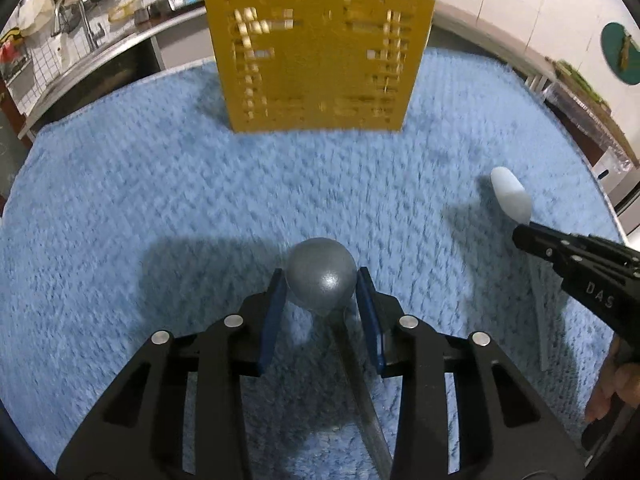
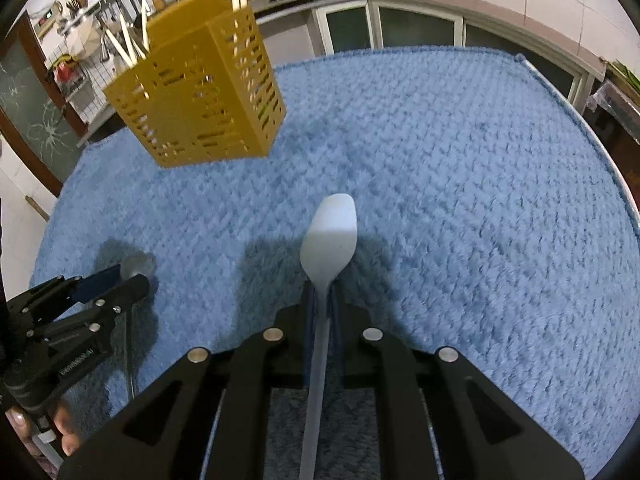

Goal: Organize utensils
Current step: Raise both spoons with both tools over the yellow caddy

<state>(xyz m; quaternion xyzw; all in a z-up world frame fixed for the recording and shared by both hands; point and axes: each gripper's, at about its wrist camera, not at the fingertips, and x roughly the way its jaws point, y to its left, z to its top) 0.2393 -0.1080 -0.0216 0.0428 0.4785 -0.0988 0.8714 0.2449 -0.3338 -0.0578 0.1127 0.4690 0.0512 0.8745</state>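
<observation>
A metal spoon (image 1: 321,280) lies bowl-down on the blue mat (image 1: 160,200). My left gripper (image 1: 321,286) stands around its bowl, blue pads on either side, jaws apart; it also shows in the right wrist view (image 2: 120,280). My right gripper (image 2: 322,296) is shut on the neck of a pale white spoon (image 2: 330,236), held just above the mat. That spoon (image 1: 512,196) and the right gripper (image 1: 524,236) show at the right of the left wrist view. A yellow slotted utensil holder (image 1: 320,60) stands at the far side, chopsticks in it; it also shows in the right wrist view (image 2: 200,96).
The blue mat covers a round table with a metal rim (image 2: 616,168). Kitchen counters with pots and hanging tools (image 1: 100,0) lie behind. A hand (image 2: 40,432) holds the left gripper.
</observation>
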